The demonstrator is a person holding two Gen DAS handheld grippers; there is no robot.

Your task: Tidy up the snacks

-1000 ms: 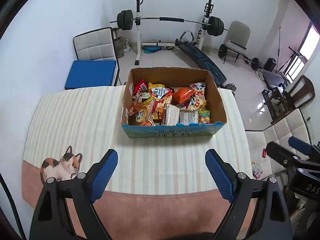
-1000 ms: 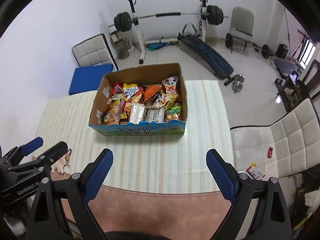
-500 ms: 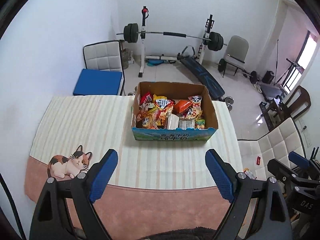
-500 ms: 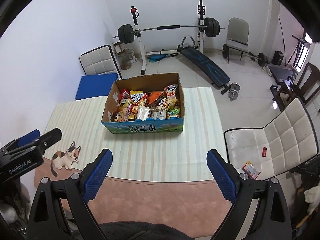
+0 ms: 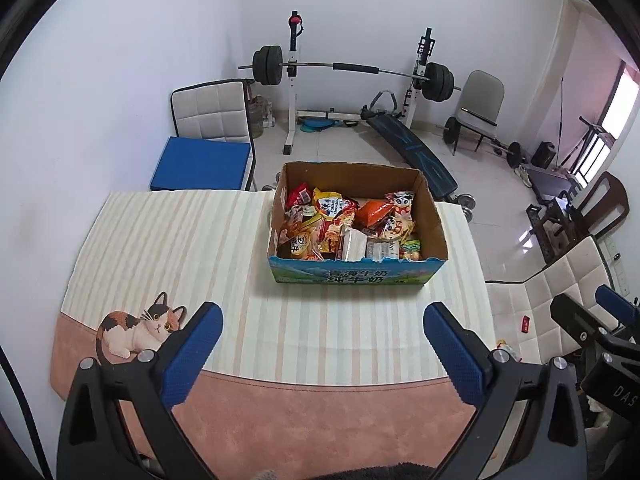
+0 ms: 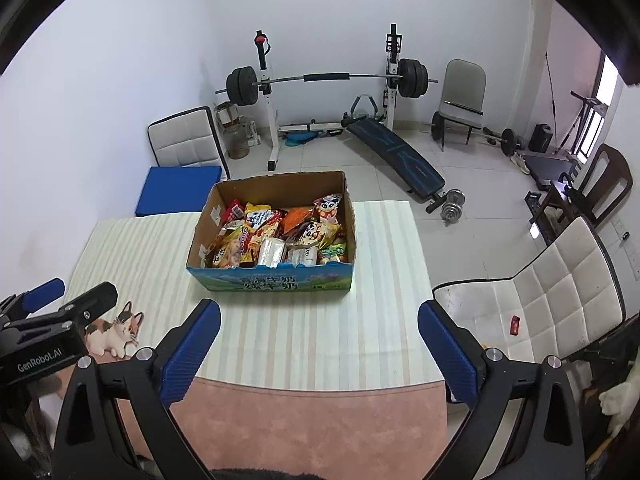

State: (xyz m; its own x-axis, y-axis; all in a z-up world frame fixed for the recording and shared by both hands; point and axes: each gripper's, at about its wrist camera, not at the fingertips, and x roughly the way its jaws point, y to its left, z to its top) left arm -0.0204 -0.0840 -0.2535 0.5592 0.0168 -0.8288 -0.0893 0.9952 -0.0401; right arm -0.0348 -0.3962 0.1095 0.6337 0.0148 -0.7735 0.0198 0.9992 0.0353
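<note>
We look down past our left gripper (image 5: pixel 322 344), its blue pads spread wide after just opening further, nothing between them. At twelve o'clock the cardboard box (image 5: pixel 356 274) sits on the striped tablecloth (image 5: pixel 180 248), packed with snack packets (image 5: pixel 344 224). A printed cat (image 5: pixel 138 328) lies at nine o'clock. Our right gripper (image 5: pixel 596 320) juts in at three o'clock.

A striped cloth (image 5: pixel 172 248) with a printed cat (image 5: pixel 138 330) covers the table. Behind it a barbell (image 5: pixel 352 70) rests on a white rack, with a slanted bench (image 5: pixel 412 152) beside it. A white padded chair (image 5: pixel 210 110) holds a blue cushion (image 5: pixel 200 164). A second white chair (image 6: pixel 540 300) stands near the table's right edge.
</note>
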